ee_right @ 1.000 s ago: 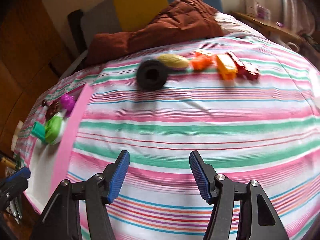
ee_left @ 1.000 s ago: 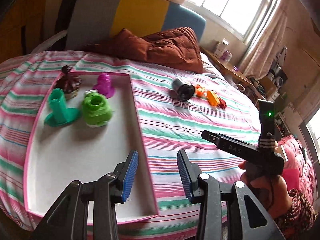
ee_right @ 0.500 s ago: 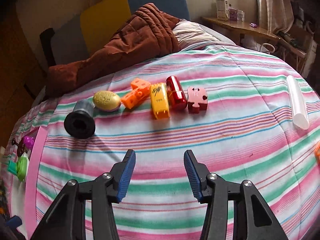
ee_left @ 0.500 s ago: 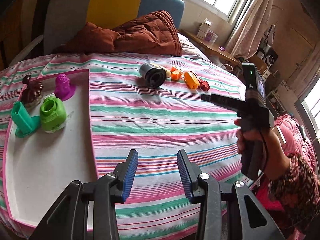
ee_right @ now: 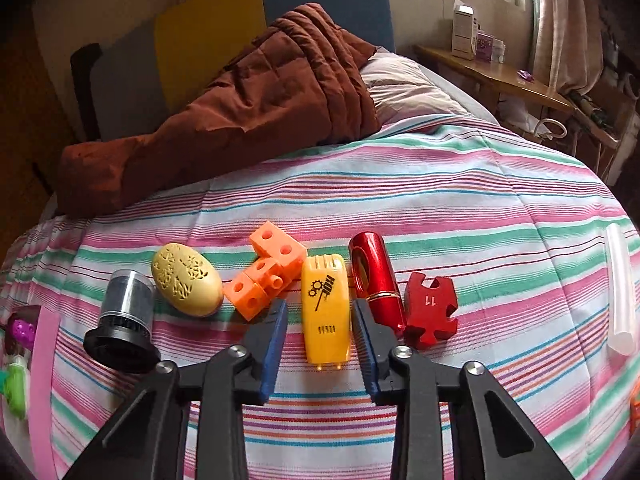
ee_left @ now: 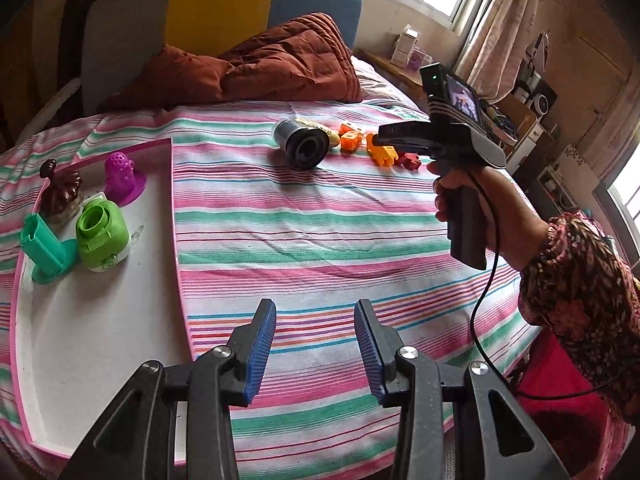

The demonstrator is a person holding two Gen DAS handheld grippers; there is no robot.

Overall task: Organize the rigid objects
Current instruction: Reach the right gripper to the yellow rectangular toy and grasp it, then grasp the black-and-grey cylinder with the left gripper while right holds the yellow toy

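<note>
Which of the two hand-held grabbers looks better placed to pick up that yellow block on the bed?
The right gripper: its closing fingers already flank the yellow block. The left gripper hangs open near the tray.

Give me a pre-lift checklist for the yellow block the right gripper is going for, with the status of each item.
1. Yellow block sits between the right gripper fingers: ok.
2. Jaws closing; pads firmly pressing the block: cannot tell.
3. Red cylinder clear of the right-hand finger: not ok, it lies right against it.
4. Orange cubes clear of the other finger: cannot tell.
5. White tray has free floor: ok.
6. Left gripper open, holding nothing: ok.
</note>
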